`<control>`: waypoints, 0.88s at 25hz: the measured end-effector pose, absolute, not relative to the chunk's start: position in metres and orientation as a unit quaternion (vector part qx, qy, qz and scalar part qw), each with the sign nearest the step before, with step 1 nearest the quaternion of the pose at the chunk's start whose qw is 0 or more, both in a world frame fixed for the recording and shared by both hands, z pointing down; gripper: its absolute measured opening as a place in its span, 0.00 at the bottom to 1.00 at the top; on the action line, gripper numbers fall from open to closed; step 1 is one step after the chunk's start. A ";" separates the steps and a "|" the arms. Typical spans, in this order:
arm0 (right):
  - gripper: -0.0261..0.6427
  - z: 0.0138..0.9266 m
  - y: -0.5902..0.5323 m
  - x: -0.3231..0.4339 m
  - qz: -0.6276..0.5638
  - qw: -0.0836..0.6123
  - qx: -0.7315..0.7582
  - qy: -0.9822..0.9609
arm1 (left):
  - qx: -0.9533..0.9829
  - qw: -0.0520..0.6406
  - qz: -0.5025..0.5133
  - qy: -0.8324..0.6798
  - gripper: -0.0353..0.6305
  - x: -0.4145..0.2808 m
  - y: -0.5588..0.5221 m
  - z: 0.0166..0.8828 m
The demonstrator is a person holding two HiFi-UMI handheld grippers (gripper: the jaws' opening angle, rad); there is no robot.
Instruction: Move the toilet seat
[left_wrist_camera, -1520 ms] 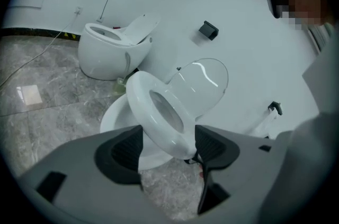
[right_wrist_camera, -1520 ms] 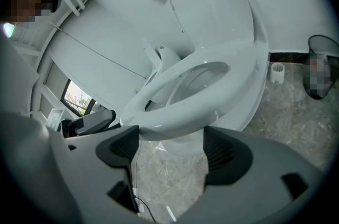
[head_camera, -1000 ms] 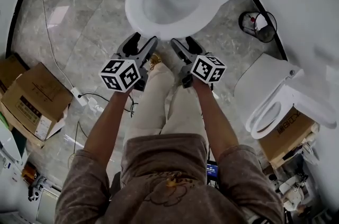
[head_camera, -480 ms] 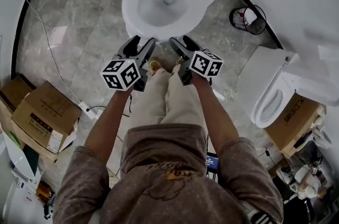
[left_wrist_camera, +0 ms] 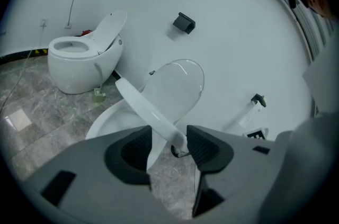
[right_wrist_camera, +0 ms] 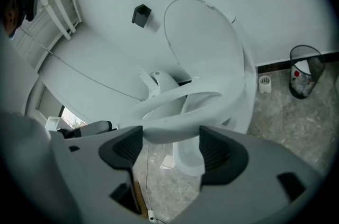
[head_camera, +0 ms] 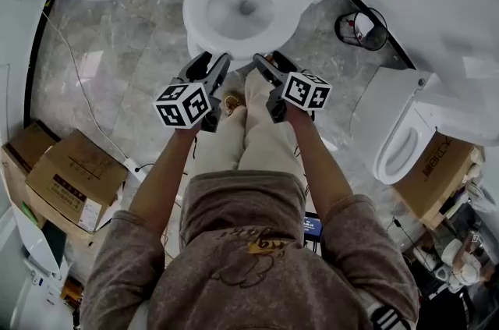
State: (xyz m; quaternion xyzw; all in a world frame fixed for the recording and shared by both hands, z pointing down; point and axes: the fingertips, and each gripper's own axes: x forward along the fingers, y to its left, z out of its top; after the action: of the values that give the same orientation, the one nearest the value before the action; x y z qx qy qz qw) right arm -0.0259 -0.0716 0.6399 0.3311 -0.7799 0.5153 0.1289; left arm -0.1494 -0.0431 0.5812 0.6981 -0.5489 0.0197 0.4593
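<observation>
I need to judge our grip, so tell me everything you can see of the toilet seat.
The toilet seat is a glossy white ring, plastic by its look. It is tilted partly up off the bowl, and the lid stands upright behind it. Its front rim passes between the jaws of the left gripper and the right gripper, both closing on it. No firm pinch shows yet.

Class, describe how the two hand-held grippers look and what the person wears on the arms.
Left hand-held gripper and right hand-held gripper: grey bodies, dark pads, each topped by a cube with black-and-white square markers. Brown sleeves, pushed up. Both sets of jaws are closing, toilet seat between them.
</observation>
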 end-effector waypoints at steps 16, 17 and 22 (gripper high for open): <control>0.53 0.602 -0.109 -0.010 0.561 0.081 0.338 -0.751 | 0.726 0.435 0.062 -0.529 0.28 -0.131 -0.090 0.542; 0.53 0.600 -0.111 -0.009 0.563 0.079 0.339 -0.750 | 0.727 0.435 0.063 -0.528 0.28 -0.130 -0.093 0.540; 0.53 0.590 -0.124 -0.002 0.573 0.064 0.341 -0.743 | 0.732 0.430 0.066 -0.524 0.27 -0.122 -0.109 0.527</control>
State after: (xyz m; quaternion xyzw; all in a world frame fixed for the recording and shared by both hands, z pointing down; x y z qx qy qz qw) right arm -0.0016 -0.1240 0.5897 0.3411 -0.7428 0.5726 0.0642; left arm -0.1217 -0.1088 0.5267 0.7324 -0.5242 0.0656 0.4296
